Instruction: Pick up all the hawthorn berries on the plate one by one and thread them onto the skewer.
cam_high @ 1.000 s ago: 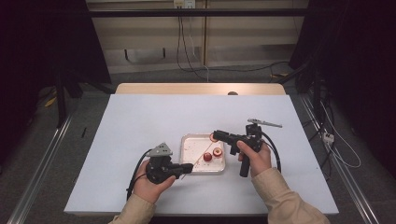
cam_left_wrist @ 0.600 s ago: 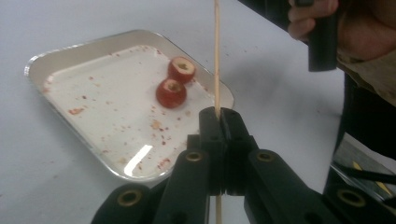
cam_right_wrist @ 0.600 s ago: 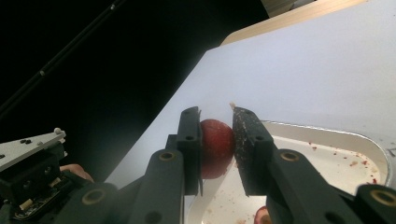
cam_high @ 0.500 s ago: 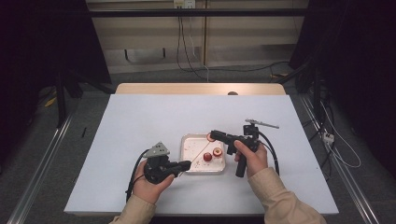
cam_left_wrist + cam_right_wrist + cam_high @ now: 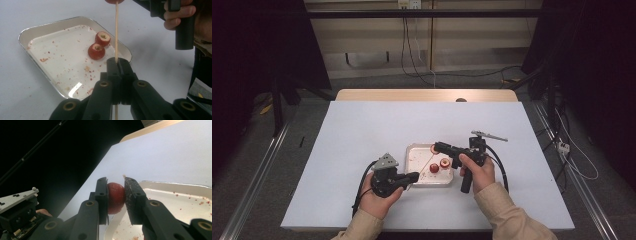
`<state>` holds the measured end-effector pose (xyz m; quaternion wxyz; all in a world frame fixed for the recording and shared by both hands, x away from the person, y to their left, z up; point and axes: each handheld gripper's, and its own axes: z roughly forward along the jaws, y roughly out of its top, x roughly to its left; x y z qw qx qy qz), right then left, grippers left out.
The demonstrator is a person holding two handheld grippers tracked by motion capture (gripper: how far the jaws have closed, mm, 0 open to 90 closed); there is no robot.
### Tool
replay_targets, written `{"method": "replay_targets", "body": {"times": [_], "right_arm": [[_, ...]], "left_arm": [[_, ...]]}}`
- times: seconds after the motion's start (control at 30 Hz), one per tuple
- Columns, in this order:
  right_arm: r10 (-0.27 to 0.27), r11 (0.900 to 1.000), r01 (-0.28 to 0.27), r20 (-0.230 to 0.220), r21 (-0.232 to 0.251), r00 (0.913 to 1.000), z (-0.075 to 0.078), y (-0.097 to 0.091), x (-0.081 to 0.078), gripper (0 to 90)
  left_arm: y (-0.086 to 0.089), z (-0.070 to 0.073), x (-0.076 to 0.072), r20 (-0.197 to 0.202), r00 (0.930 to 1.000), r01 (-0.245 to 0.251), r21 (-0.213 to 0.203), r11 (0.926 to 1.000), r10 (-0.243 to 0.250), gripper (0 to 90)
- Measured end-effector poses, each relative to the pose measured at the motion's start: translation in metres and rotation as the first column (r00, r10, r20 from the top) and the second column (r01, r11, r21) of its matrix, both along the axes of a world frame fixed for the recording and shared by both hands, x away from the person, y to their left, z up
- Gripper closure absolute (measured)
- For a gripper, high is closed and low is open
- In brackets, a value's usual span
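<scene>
Two fruits [image 5: 439,165] left in tray [image 5: 414,152]; right gripper [image 5: 116,192] has carried the third, clamped, onto the skewer [image 5: 116,30] pinched by left gripper [image 5: 117,62].

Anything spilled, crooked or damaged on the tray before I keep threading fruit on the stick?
Only a mess: red crumbs and flakes are scattered over the floor of the white rectangular tray. The two round red cored fruits lie inside it. The thin wooden skewer looks straight and unbroken in the left gripper.

Beige sleeves [image 5: 504,212]; black tools with black cables, one grey-plated [image 5: 385,161].
</scene>
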<state>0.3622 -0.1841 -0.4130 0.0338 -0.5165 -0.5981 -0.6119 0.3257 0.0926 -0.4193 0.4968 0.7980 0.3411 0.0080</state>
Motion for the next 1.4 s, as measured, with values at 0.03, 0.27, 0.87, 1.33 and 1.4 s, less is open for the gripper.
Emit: {"method": "replay_targets", "body": {"times": [0.03, 0.27, 0.87, 1.33, 1.4], "right_arm": [[-0.002, 1.0000, 0.002, 0.003, -0.007, 1.0000, 0.000, 0.000, 0.000, 74.0], [-0.009, 0.9998, 0.009, 0.015, -0.016, 0.9999, 0.001, 0.002, -0.003, 74.0], [-0.005, 0.9999, 0.006, -0.026, 0.011, 0.9996, -0.004, 0.001, -0.004, 60.1], [-0.026, 0.9995, 0.026, -0.003, 0.017, 0.9997, 0.000, -0.001, -0.005, 74.4], [-0.102, 0.9945, 0.101, 0.039, 0.028, 0.9940, 0.005, -0.008, -0.003, 74.4]], "left_arm": [[-0.001, 0.000, 0.000, 0.002, 1.0000, -0.005, -0.003, 1.0000, 0.005, 89.6], [-0.005, 0.000, -0.001, 0.005, 0.9999, -0.015, -0.004, 0.9999, 0.015, 89.7], [-0.005, 0.001, -0.001, 0.025, 0.9995, -0.018, 0.012, 0.9998, 0.018, 89.6], [-0.006, 0.002, -0.003, 0.013, 0.9999, -0.008, 0.034, 0.9994, 0.007, 89.8], [-0.004, 0.001, -0.004, 0.019, 0.9997, -0.013, 0.013, 0.9998, 0.013, 89.7]]}}
